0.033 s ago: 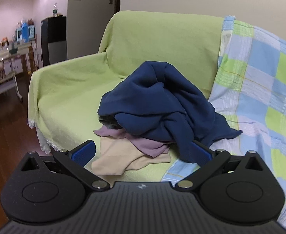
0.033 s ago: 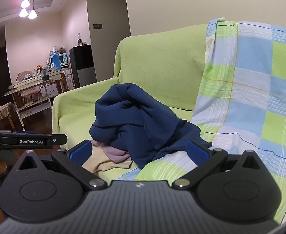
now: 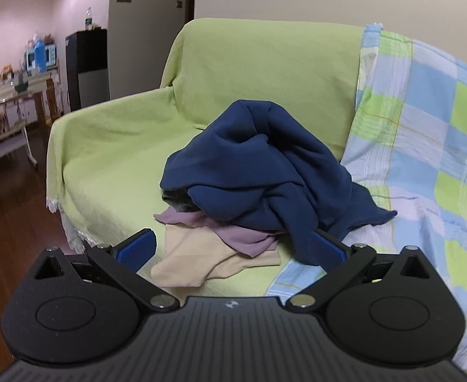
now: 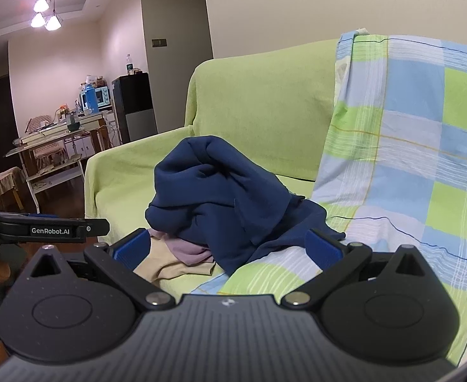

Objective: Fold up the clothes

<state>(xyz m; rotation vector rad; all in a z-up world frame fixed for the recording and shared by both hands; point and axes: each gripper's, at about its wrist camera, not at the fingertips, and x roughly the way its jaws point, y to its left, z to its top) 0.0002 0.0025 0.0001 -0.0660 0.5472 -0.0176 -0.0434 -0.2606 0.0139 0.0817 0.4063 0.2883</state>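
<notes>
At the far left a dining table and a black fridge stand well back, clear of the work. The sofa wears a green cover on its left part and a checked sheet on its right.

The clothes sit as a loose heap on the seat, just where cover and sheet meet. At the bottom left lies a beige piece, flat and partly showing. On it rests a mauve piece, crumpled. On top, bunched high, is a navy top, with one end trailing right onto the sheet. None of them lies folded.

The left gripper hovers in front of the heap with its jaws spread wide and nothing between them. The right gripper hangs alongside, also wide and empty, aimed at the trailing navy end.

To fold well, I judge the navy top wants lifting off alone, since it covers the rest. Each claw should pinch a single layer at an edge or seam, not a fistful of the bunch, so the cloth hangs open. The clear green seat at left looks the better spot to spread it flat. The risk is dragging the mauve piece along.
</notes>
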